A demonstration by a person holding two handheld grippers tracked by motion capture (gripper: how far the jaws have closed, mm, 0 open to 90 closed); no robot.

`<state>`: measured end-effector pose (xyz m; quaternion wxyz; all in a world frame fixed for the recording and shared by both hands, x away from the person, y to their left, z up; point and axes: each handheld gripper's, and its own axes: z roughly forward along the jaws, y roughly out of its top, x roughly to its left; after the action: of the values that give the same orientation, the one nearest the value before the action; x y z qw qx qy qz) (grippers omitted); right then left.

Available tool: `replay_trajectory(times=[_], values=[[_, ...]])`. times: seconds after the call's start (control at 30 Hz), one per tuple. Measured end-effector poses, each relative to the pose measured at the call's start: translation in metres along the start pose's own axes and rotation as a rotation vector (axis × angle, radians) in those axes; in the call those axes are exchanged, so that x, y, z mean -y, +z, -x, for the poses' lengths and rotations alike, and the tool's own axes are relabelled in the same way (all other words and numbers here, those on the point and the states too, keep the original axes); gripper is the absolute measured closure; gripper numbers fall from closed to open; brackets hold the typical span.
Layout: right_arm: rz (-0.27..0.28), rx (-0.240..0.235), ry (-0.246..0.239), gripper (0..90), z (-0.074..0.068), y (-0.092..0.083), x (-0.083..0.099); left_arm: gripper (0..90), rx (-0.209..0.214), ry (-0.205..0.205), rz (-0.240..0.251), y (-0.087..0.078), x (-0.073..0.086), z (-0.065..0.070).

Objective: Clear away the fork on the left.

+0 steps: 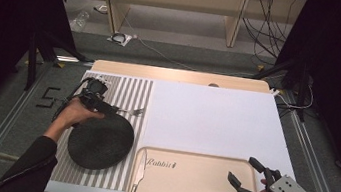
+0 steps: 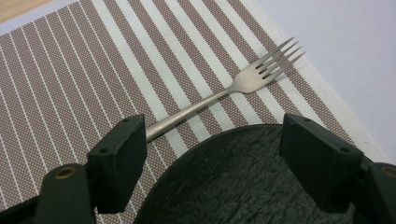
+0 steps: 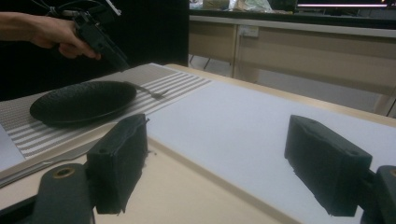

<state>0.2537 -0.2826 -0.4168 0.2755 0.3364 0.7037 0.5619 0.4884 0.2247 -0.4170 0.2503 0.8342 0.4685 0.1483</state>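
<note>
The left gripper (image 2: 212, 149) has its jaws spread wide above the black plate (image 2: 243, 182); its left jaw hides the fork (image 2: 224, 93) handle's end. The right gripper (image 3: 229, 163) is likewise spread, holding nothing.

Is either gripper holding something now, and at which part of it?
Nothing is held. The left gripper is open, its jaws over the fork handle and the black plate rim. The right gripper is open above the tray.

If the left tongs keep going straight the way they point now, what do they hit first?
Probably the fork: the left tongs hang open over the black plate's rim, aimed at its handle on the striped mat. Depth is unclear.
</note>
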Motion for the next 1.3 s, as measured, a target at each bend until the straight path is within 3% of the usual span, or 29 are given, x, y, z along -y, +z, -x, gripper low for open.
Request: replay_trajectory(times=[0.67, 1.3], values=[[0.008, -0.011, 0.004, 22.4, 0.001, 0.0, 0.0, 26.8, -0.018, 0.056, -0.122, 0.036, -0.024, -0.011], [0.006, -0.011, 0.008, 22.4, 0.002, -0.001, 0.001, 35.2, -0.011, 0.048, -0.197, 0.053, -0.026, -0.022]])
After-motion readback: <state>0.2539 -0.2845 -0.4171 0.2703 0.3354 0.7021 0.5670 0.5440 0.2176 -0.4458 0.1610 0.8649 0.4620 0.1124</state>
